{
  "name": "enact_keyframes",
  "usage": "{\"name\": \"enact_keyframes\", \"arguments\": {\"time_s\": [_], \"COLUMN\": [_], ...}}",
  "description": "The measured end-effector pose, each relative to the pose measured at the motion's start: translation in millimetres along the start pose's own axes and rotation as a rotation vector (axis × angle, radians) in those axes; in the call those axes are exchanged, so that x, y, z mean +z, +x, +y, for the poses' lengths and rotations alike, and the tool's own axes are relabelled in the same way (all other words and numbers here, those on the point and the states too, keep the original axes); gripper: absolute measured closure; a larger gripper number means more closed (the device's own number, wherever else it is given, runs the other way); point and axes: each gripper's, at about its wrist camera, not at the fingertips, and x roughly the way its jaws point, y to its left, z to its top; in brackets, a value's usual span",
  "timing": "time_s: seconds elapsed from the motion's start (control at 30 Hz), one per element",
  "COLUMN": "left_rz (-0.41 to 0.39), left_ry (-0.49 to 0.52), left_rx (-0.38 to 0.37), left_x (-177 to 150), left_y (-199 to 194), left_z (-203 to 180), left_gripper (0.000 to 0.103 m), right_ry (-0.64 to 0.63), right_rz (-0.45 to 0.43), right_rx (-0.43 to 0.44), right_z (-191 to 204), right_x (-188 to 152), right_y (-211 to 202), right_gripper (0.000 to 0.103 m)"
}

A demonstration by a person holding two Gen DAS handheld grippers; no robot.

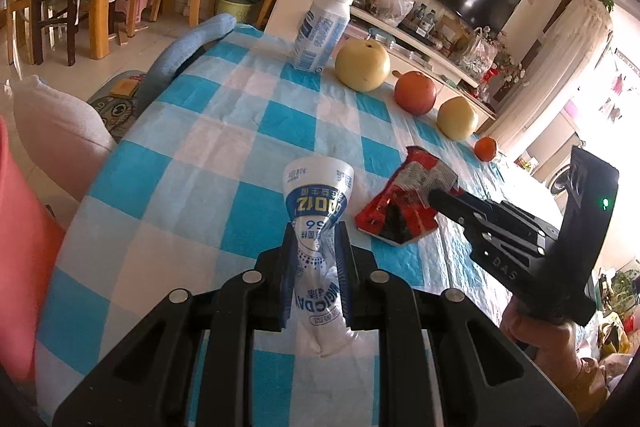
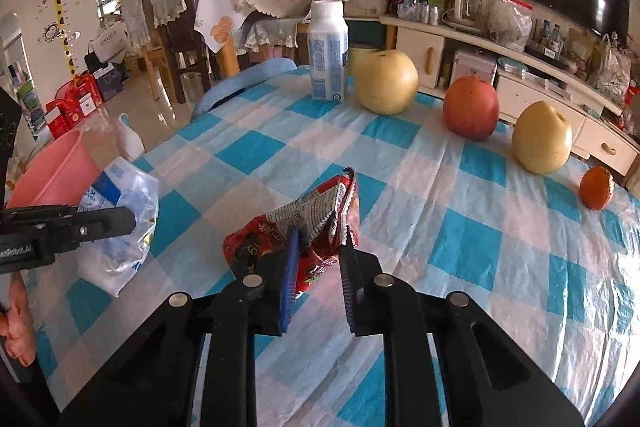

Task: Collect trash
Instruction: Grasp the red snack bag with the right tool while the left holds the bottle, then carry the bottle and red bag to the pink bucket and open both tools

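Jaws of the left gripper (image 1: 314, 247) are pinched tight on a crumpled white-and-blue plastic wrapper (image 1: 318, 203), which stands up between them at lower centre of the left wrist view, its printed top flaring above the pads and its tail hanging below. Jaws of the right gripper (image 2: 320, 247) are set around a torn red snack wrapper (image 2: 304, 227) that lies crumpled on the bench at centre of the right wrist view; they are narrowed onto its raised flap, though whether they grip it firmly I cannot tell.

So the step in hand looks like the picking-up of two pieces of trash, one per gripper, with neither yet dropped anywhere. A pink plastic basin (image 2: 56, 171) sits at the left edge of the right wrist view, just beyond the bench rim and near the left gripper; it seems the likely bin, though that is a judgement. The next move would call for lifting the red wrapper clear, then carrying each piece over the basin and letting go.

Beyond the wrappers, the blue-checked tablecloth (image 2: 440, 187) carries a white milk bottle (image 2: 327, 55) standing upright toward the top centre, and to its right a row of fruit: a large yellow pear (image 2: 386, 83), a red apple (image 2: 471, 107), a smaller pear (image 2: 542, 139) and a small orange (image 2: 597, 187). These are well apart from both grippers and look like things to leave alone, except perhaps the bottle.
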Motion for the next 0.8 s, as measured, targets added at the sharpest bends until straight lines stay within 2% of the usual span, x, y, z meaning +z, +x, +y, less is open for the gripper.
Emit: {"name": "enact_keyframes", "arguments": {"time_s": [0.17,0.43,0.8], "left_rz": [-0.017,-0.057,-0.119], "left_ry": [-0.008,-0.014,-0.037], "left_rx": [-0.008,-0.015,-0.050], "left_x": [1,2,8], "left_y": [-8,-26,-52], "left_z": [5,15,27], "left_gripper": [0.083,0.083,0.083], "right_ry": [0.017,0.005,-0.006], "right_rz": [-0.010,-0.080,-0.151], "right_rx": [-0.026,-0.051,0.000], "right_z": [5,25,72], "right_x": [-6,3,12], "right_y": [-10,-41,-78], "right_gripper": [0.084,0.086,0.086]}}
